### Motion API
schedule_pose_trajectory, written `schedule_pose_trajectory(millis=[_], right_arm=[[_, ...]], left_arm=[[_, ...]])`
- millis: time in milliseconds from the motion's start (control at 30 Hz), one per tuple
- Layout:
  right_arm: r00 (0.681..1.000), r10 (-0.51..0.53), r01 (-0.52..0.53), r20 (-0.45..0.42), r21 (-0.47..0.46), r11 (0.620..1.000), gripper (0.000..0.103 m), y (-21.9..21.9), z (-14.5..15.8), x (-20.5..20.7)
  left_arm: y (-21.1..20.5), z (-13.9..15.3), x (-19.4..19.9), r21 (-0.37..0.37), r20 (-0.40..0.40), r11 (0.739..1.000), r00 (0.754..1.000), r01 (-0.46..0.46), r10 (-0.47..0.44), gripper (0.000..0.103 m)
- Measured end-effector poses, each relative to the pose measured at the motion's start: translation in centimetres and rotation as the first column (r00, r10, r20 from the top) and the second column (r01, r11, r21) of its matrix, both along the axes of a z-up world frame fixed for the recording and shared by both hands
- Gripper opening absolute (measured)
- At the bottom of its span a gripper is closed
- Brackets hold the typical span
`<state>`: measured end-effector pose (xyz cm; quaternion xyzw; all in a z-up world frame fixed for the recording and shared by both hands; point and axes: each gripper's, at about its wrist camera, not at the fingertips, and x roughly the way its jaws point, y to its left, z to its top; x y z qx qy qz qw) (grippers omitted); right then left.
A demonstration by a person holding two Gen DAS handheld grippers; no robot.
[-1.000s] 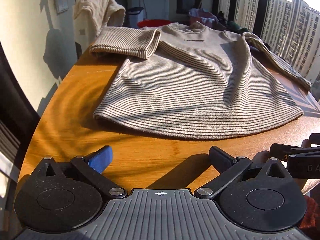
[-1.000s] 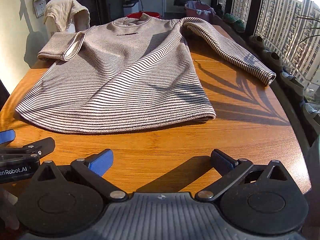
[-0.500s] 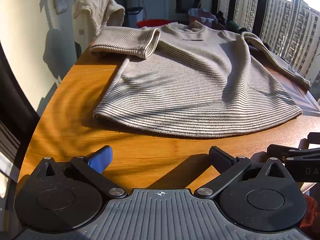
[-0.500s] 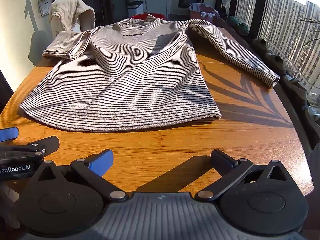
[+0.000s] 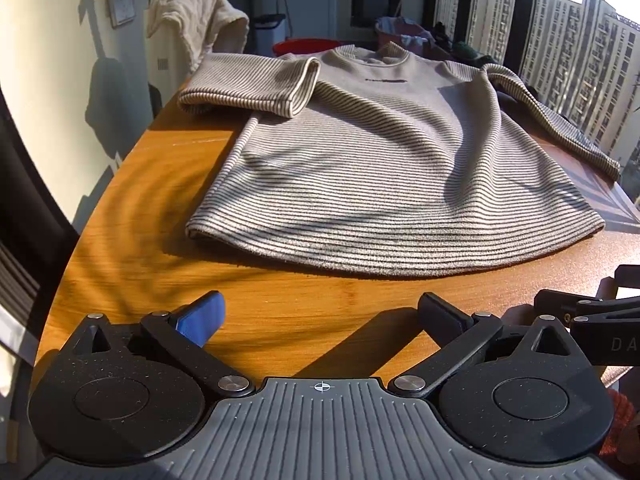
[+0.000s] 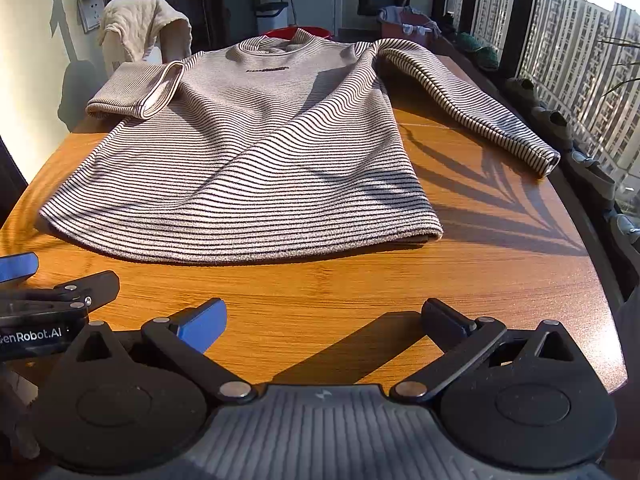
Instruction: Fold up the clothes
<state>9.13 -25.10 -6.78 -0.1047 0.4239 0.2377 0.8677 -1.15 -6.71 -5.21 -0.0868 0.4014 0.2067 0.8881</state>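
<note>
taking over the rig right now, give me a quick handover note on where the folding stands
Left gripper: open, empty, low over bare table near the hem.
Right gripper: open, empty, beside it on the same near edge.
Striped sweater: lying flat on the wooden table, collar away from you, hem nearest.
Done: left sleeve is doubled back, its cuff resting on the chest.
Left: right sleeve lies stretched out toward the window side; no body fold is made. Probably fold that sleeve in next, then the body.

Sweater (image 5: 384,176) lies on the table (image 5: 132,240) — both grippers before its hem.
</note>
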Motion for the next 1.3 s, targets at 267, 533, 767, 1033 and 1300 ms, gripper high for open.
schedule_pose_trajectory(millis=[267,533,767,1033,1300], right_arm=[[1.000,0.001,-0.001,0.003,0.002,1.000,0.103,0.04,-0.02,0.03],[1.000,-0.002,0.002,0.004,0.003,1.000,0.103,-0.13,-0.04,-0.01],[1.000,-0.006,0.006,0.004,0.002,1.000,0.103,-0.08,-0.04,0.18],[1.000,-0.005,0.005,0.005,0.002,1.000,0.103,-0.08,-0.04,0.10],[1.000,-0.004,0.004,0.005,0.003,1.000,0.103,0.02,-0.02,0.13]], left_arm=[[0.02,-0.02,0.00,0.001,0.002,1.000,1.000,0.003,-0.003,0.103],[0.08,-0.01,-0.04,0.004,0.002,1.000,1.000,0.004,-0.004,0.103],[0.05,-0.10,-0.27,0.004,0.007,1.000,1.000,0.003,-0.003,0.103],[0.13,-0.11,-0.39,0.005,0.008,1.000,1.000,0.002,-0.002,0.103],[0.10,0.09,-0.14,0.005,0.008,1.000,1.000,0.002,-0.002,0.103]])
